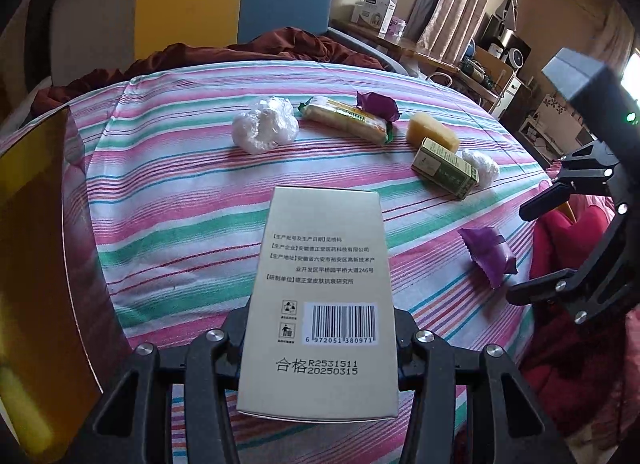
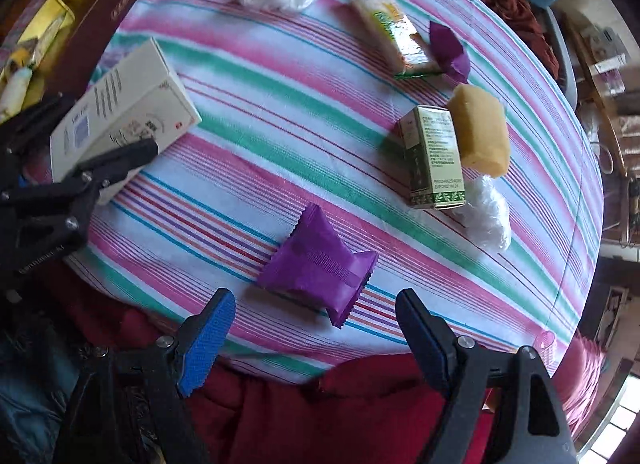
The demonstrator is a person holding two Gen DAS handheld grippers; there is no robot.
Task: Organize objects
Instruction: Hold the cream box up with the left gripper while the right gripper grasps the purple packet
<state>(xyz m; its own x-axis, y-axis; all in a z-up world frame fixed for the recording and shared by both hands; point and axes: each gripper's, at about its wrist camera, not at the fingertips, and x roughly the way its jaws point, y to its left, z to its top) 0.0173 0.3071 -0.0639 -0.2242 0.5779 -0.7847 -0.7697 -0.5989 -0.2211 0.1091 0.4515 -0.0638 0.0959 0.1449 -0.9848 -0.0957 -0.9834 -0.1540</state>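
My left gripper (image 1: pixel 320 324) is shut on a tall beige carton (image 1: pixel 320 256) with a barcode, held above the striped tablecloth (image 1: pixel 180 191). The right wrist view shows that carton (image 2: pixel 120 103) at the left, in the left gripper (image 2: pixel 86 131). My right gripper (image 2: pixel 314 300) points down over the table's near edge, jaws open, blue pads (image 2: pixel 208 336) bare. A purple packet (image 2: pixel 320 268) lies on the cloth just beyond the fingertips, untouched. In the left wrist view the right gripper (image 1: pixel 532 250) hovers at the right beside that purple packet (image 1: pixel 490 254).
On the cloth lie two crumpled white plastic balls (image 1: pixel 266 125) (image 1: pixel 482 165), a long snack packet (image 1: pixel 346 119), a second purple packet (image 1: pixel 380 103), a yellow block (image 1: pixel 432 135) and a small green carton (image 1: pixel 446 167). A dark red box with gold lining (image 2: pixel 92 3) stands at the left.
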